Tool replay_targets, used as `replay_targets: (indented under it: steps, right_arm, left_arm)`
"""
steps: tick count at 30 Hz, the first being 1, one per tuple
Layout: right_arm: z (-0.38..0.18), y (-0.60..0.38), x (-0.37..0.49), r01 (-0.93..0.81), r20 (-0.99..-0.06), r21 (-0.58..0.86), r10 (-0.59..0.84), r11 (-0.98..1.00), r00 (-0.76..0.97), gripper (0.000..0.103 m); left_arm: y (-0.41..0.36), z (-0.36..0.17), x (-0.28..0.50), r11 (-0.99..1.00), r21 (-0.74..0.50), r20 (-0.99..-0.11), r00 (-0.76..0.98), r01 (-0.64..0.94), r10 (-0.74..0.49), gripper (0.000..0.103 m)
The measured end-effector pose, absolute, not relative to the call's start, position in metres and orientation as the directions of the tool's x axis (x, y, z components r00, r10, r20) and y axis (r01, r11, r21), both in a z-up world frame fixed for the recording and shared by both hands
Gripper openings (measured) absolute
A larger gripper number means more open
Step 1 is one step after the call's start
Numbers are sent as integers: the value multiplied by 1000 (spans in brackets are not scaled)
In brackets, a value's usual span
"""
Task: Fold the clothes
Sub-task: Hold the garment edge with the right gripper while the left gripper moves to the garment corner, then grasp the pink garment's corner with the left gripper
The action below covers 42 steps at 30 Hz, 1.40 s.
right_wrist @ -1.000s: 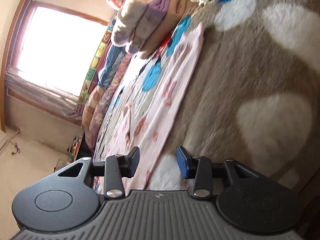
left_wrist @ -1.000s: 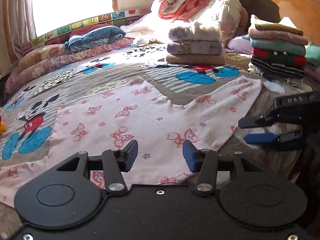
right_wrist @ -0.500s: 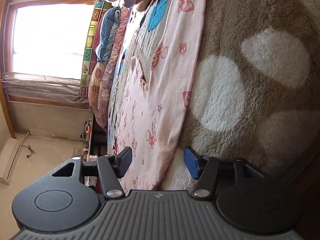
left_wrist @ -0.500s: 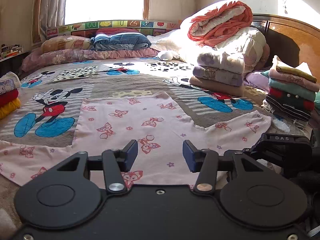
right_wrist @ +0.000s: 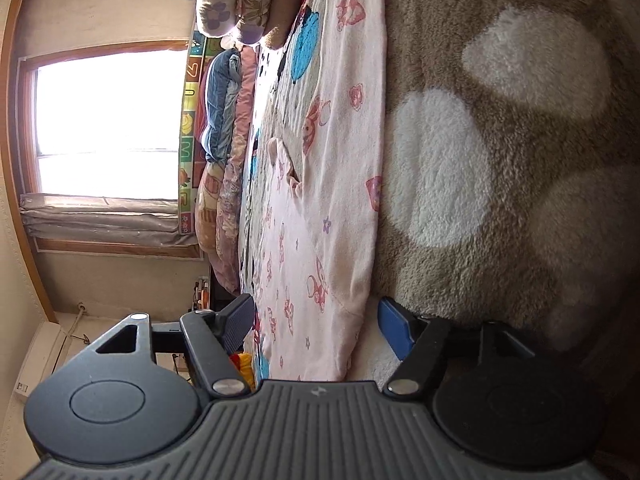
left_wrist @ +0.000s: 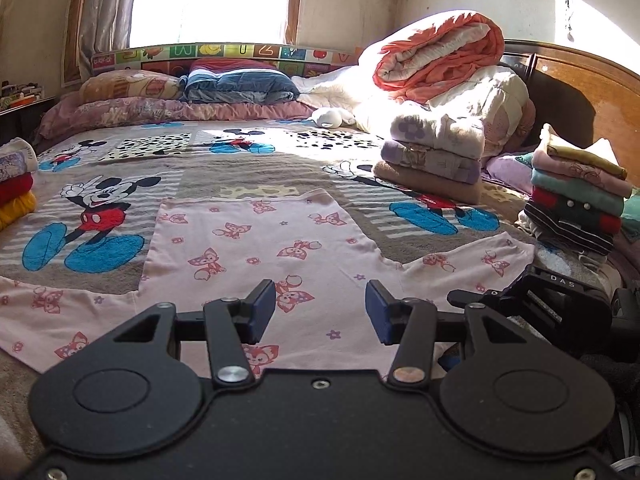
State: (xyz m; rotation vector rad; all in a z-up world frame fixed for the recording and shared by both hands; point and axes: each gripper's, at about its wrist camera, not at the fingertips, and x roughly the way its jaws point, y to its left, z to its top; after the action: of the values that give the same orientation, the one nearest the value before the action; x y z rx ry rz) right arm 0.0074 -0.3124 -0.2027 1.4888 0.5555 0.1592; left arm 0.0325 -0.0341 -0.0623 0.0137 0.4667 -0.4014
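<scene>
A pink long-sleeved top (left_wrist: 256,256) with a bow-and-fox print lies flat on the bed, sleeves spread left and right. My left gripper (left_wrist: 320,316) is open and empty, hovering over the top's near edge at its middle. My right gripper (right_wrist: 316,320) is open and turned on its side, its jaws standing either side of the near edge of the right sleeve (right_wrist: 344,208), just above the blanket. Its body also shows in the left wrist view (left_wrist: 560,304), at the right sleeve.
A Mickey Mouse blanket (left_wrist: 100,208) covers the bed. Folded blankets (left_wrist: 436,156) and rolled quilts (left_wrist: 440,56) are stacked at the back right. A pile of folded clothes (left_wrist: 576,196) sits at the right, another (left_wrist: 16,180) at the left edge. Pillows (left_wrist: 236,84) line the window side.
My left gripper has swung left and levelled, now facing the top squarely. My right gripper has moved down to the right sleeve's edge and opened a little wider.
</scene>
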Motion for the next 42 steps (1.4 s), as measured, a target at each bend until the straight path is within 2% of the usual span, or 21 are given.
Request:
replay_targets:
  steps: [3, 5, 18, 29, 32, 35, 37, 40, 42]
  right_arm:
    - [-210, -318, 2, 208, -211, 977, 434, 54, 876, 61]
    - [-210, -318, 0, 199, -208, 978, 436, 66, 876, 60]
    - [-188, -313, 16, 263, -312, 950, 448, 169, 838, 62]
    - [-183, -304, 14, 214, -300, 947, 421, 239, 856, 58]
    - [-182, -301, 19, 208, -319, 933, 409, 293, 855, 50]
    - [-181, -299, 24, 191, -330, 917, 395, 351, 857, 37]
    - [-186, -301, 28, 196, -340, 911, 393, 362, 854, 21]
    - [-187, -300, 30, 190, -362, 887, 378, 421, 852, 11]
    - [-184, -296, 30, 174, -373, 862, 365, 475, 853, 10]
  left_arm:
    - [-32, -62, 34, 925, -85, -440, 819, 370, -368, 49]
    - [-31, -63, 35, 926, -86, -442, 819, 367, -365, 48]
    - [-38, -70, 41, 926, -62, -468, 809, 372, -356, 48]
    - [-48, -70, 61, 918, -62, -498, 785, 391, -368, 49]
    - [-63, -64, 86, 911, -53, -546, 752, 409, -370, 49]
    - [-84, -58, 116, 898, -44, -614, 697, 438, -370, 50]
    - [-102, -55, 140, 890, -22, -658, 664, 456, -356, 51]
    - [-129, -51, 175, 876, -14, -708, 614, 482, -349, 51]
    - [-145, -49, 196, 871, -16, -731, 589, 491, -346, 52]
